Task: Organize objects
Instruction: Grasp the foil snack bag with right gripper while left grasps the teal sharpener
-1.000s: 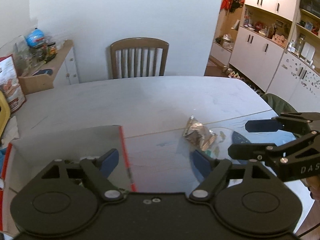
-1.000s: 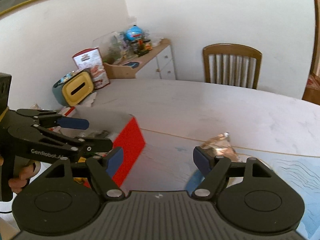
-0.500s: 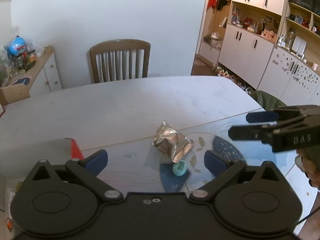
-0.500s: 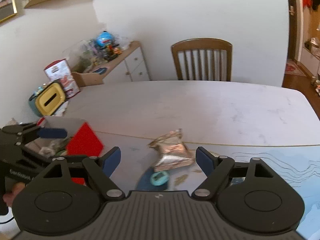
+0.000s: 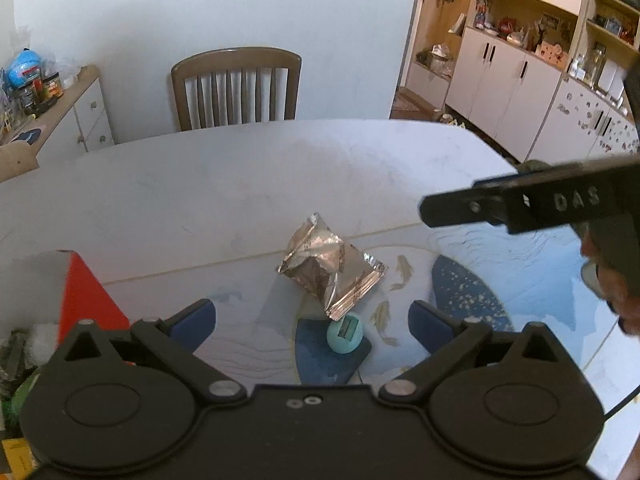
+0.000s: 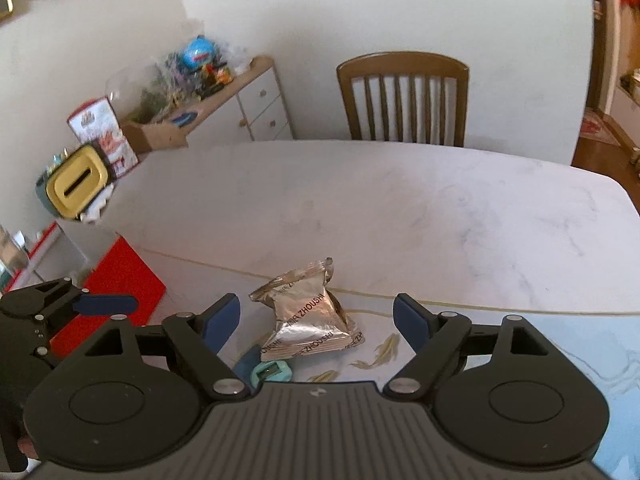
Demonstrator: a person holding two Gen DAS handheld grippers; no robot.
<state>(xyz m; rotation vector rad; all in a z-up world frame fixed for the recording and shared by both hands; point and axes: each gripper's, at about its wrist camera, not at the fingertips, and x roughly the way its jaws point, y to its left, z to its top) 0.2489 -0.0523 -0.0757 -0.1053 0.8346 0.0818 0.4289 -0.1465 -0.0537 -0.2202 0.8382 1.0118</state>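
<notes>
Left wrist view: the foil packet (image 5: 331, 268) is seen lying flat on the printed mat (image 5: 500, 280) near the front edge of the desk (image 5: 240, 184), straight ahead of the left tongs (image 5: 312, 320) and centred in the wide gap between their blue pads (image 5: 196, 320). A small teal sharpener-like object (image 5: 345, 334) is found touching the packet's near corner, closer to the tongs than the packet itself. The packet's long axis is judged to run diagonally, from far-left to near-right, so it is not square to the pads.

In the right wrist view the same packet (image 6: 310, 318) is framed between the spread pads of the right tongs (image 6: 316, 320), which are also held wide and empty, with the teal object (image 6: 271, 373) below and left of it. The red-sided box (image 5: 86, 300) is placed toward the desk's left edge, beside the left tongs. Both tongs are about equally near; the right appears slightly better aligned.
</notes>
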